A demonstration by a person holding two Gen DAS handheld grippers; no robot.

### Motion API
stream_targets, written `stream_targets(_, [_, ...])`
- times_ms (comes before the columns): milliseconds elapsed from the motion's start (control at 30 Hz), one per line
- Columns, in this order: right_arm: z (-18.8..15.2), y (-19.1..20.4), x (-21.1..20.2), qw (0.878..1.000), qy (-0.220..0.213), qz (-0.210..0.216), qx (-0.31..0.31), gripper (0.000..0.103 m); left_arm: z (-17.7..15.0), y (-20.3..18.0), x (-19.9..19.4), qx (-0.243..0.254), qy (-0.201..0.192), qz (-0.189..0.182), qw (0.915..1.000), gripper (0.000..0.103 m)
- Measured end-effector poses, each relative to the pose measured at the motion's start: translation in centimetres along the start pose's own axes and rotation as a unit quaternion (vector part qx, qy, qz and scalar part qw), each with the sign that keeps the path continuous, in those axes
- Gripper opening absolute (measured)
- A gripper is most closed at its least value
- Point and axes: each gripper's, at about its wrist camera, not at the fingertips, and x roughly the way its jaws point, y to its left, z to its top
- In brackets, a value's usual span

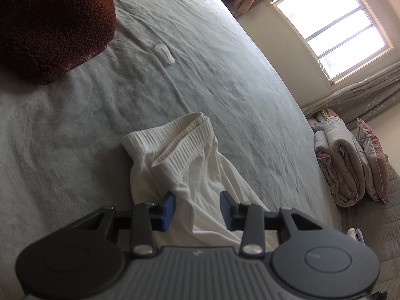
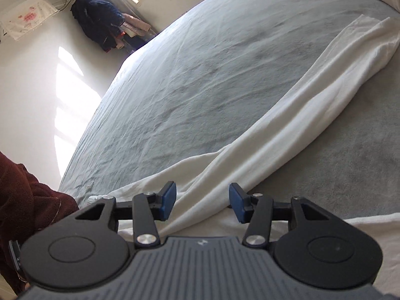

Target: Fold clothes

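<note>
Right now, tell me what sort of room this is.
Most likely a bedroom: a wide bed under a grey sheet, rolled quilts by the window, and coats hanging in a corner.

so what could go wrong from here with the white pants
1. Both grippers are open: the left gripper sits over the pants near the waistband, the right gripper over a leg. Closing now may pinch only the top layer, or catch the sheet too.
2. The leg lies twisted and bunched, so a fold would likely trap creases.
3. A small white item lies on the sheet and could get swept along.
</note>
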Motion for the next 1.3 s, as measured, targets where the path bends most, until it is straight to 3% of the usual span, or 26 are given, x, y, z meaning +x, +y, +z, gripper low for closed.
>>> stream_targets(67, [0.6, -0.4, 0.5, 1.0, -0.006, -0.002, 0.027, 0.049, 0.0, 0.0, 0.1, -0.001, -0.005, 0.007, 1.0, 0.035])
stream_targets(267, [1.5, -0.1, 2.6, 0.999, -0.015, -0.012, 0.027, 0.04, 0.2, 0.4, 0.0, -0.005, -0.012, 0.018, 0.9998, 0.028])
stream_targets(300, [1.4, -0.2, 2.9, 0.999, -0.014, -0.02, 0.02, 0.034, 0.2, 0.4, 0.0, -0.002, -0.013, 0.02, 0.9997, 0.026])
stream_targets(367, [1.2, -0.3, 3.4, 0.999, -0.013, -0.034, 0.008, 0.012, 0.3, 0.3, 0.0, 0.004, -0.013, 0.026, 0.9996, 0.021])
stream_targets(467, [1.2, -0.4, 3.1, 0.999, -0.014, -0.039, 0.002, 0.0, 0.4, 0.1, 0.1, 0.01, -0.013, 0.037, 0.9992, 0.015])
stream_targets(600, [1.2, -0.4, 2.3, 0.999, -0.02, -0.041, -0.001, 0.0, 0.4, -0.1, -0.3, 0.014, -0.025, 0.039, 0.9988, 0.004])
stream_targets(700, [1.3, -0.3, 1.9, 0.999, -0.021, -0.038, -0.007, 0.0, 0.3, -0.4, -0.9, 0.02, -0.034, 0.038, 0.9985, 0.003])
stream_targets(767, [1.5, -0.1, 1.9, 0.999, -0.02, -0.039, -0.014, 0.014, 0.2, -0.4, -1.2, 0.022, -0.036, 0.037, 0.9984, 0.003])
stream_targets(1200, [1.2, -0.1, 4.3, 0.998, -0.012, -0.054, -0.042, 0.015, 0.2, 0.2, -1.4, 0.014, -0.036, 0.04, 0.9984, 0.003])
stream_targets(1300, [1.2, 0.3, 4.1, 0.997, -0.012, -0.055, -0.053, 0.02, 0.2, 0.0, -1.5, 0.013, -0.04, 0.041, 0.9983, 0.003])
